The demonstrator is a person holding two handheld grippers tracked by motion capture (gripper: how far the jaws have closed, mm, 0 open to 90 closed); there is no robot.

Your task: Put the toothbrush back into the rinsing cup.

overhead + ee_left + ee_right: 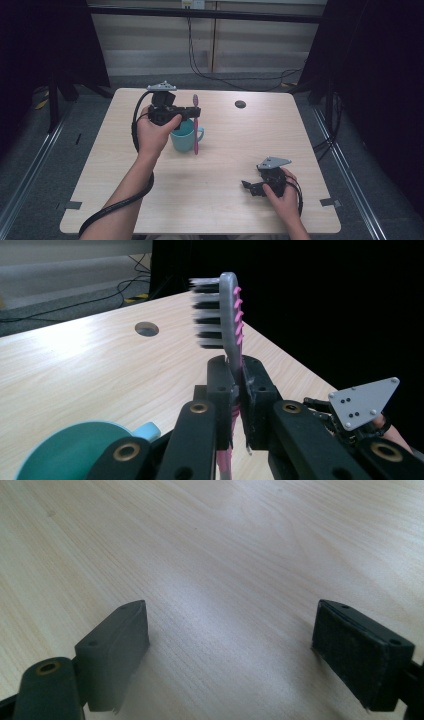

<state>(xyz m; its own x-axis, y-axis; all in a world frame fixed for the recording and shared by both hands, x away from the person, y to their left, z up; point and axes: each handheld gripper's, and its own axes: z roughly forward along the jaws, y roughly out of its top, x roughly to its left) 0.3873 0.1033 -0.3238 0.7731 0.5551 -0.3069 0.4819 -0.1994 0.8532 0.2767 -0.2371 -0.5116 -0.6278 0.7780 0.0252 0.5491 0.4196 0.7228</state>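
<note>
My left gripper (194, 112) is shut on a pink and grey toothbrush (195, 125), held upright with its bristled head at the top. In the left gripper view the toothbrush (227, 320) rises from between the closed jaws, bristles facing left. A teal mug (184, 136) stands on the table just under and beside this gripper, and its rim (75, 450) shows at the lower left of that view. The toothbrush's lower end hangs right next to the mug's handle side. My right gripper (248, 186) rests low over the table near the front right, open, with bare wood between its jaws (230, 650).
The light wooden table (225, 165) has a small round hole (240, 104) at the back right. Black curtains and frame posts flank both sides. Cables trail across the floor behind the table. The right gripper's grey plate (362, 402) appears far off in the left gripper view.
</note>
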